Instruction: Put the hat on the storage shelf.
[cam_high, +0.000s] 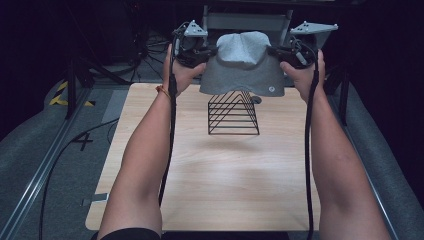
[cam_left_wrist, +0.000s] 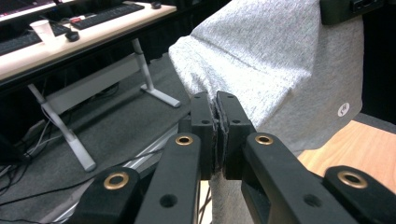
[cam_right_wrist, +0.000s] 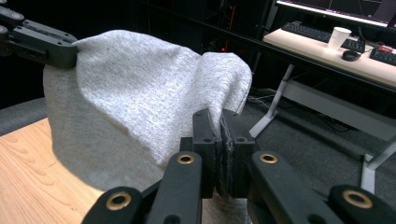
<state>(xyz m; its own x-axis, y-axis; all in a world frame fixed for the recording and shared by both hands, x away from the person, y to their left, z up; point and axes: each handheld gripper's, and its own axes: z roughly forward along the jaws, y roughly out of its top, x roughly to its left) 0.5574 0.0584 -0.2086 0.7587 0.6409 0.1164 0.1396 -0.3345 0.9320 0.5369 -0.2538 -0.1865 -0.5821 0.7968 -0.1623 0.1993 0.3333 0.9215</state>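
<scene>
The left tool (cam_high: 202, 52) has its jaws pressed together on one edge of a grey cloth (cam_high: 242, 65), and the right tool (cam_high: 280, 51) pinches the opposite edge the same way. In each gripper view the fabric runs straight into the closed jaws with no gap to be seen. The cloth hangs between the two tools, lifted clear of the worktop (cam_high: 220, 175), with its lower hem just above the peak of a black wire rack (cam_high: 233, 113) that stands below and between the tools.

The cloth looks like a soft knitted jersey — light, limp and not slippery. It sags in the middle and bulges into two humps along the top, so it will follow the tools wherever they go and fold under its own weight as soon as tension drops. Holding it at the outer edges, as now, seems the sensible grip; it keeps the fabric spread enough to drape over something.

A small round white mark (cam_left_wrist: 343, 109) sits near the lower corner on the right tool's side, too small to read. What kind of garment or cover this is cannot be told, since the layers behind the front face are hidden. The cloth also covers the top of the rack from above — whether they touch is unclear.
</scene>
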